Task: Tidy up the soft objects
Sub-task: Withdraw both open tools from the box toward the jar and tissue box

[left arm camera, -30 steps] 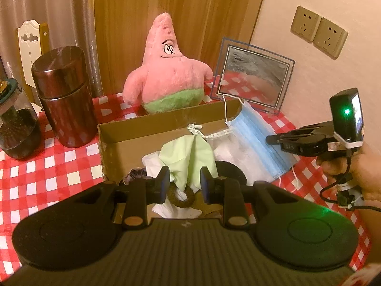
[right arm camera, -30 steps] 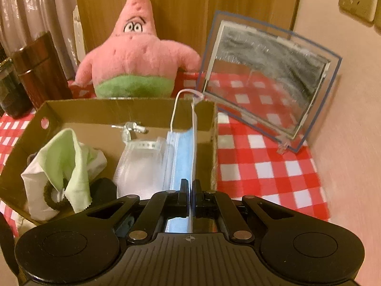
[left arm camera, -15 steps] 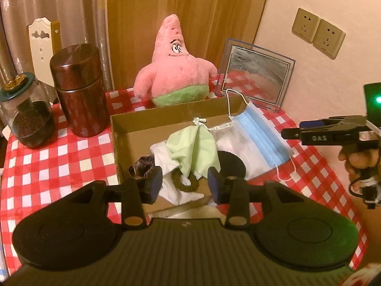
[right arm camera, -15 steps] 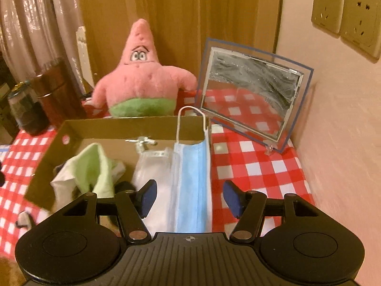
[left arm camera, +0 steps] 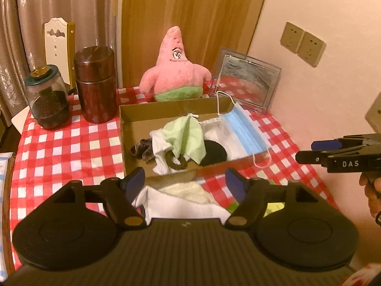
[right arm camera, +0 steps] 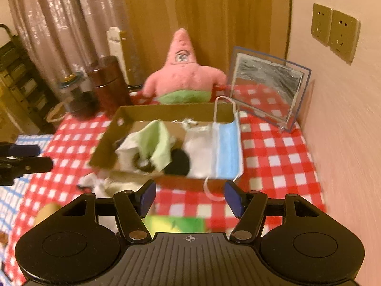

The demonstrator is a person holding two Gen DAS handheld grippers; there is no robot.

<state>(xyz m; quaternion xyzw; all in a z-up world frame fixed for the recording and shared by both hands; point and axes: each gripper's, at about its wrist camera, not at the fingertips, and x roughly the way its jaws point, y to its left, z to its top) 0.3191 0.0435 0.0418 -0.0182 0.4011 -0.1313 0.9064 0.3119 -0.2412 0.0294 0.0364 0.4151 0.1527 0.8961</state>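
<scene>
One cardboard box (left arm camera: 133, 119) sits at the middle of the worktop (left arm camera: 59, 147), which wears a red-and-white checked cloth. Contents, counted: one blue face mask (left arm camera: 245, 133) draped over the box's right wall, one ear loop hanging outside the near edge; one white pouch (left arm camera: 219, 133) beside it; one light green cloth (left arm camera: 188, 135) over one white cloth (left arm camera: 159, 147); one black round pad (left arm camera: 214, 152); one dark scrunchie (left arm camera: 141, 147) near the left wall. Outside the box, at the near edge of the worktop: one heap of white and cream fabric (left arm camera: 181, 200), plus something yellow-green (right arm camera: 176, 224), too blurred to name.

One pink star-shaped plush toy (left arm camera: 176, 71) stands upright behind the box at the far edge. Left of it: one dark brown canister (left arm camera: 95, 83) and one glass jar (left arm camera: 47, 100) with dark contents, side by side. At the far right corner: one clear-framed picture (left arm camera: 247, 81), leaning. Room: wood panel and curtain behind, a pale wall on the right with two sockets (left arm camera: 302, 43).

Two tools. Left tool (left arm camera: 185, 183): tilted downward over the near edge of the worktop, jaws opening, nothing between them; the fabric heap lies below. Right tool (right arm camera: 190, 197): likewise tilted downward, jaws spread apart and empty, hovering short of the box; a hand (left arm camera: 373, 190) grips it at the right edge of the left view.
</scene>
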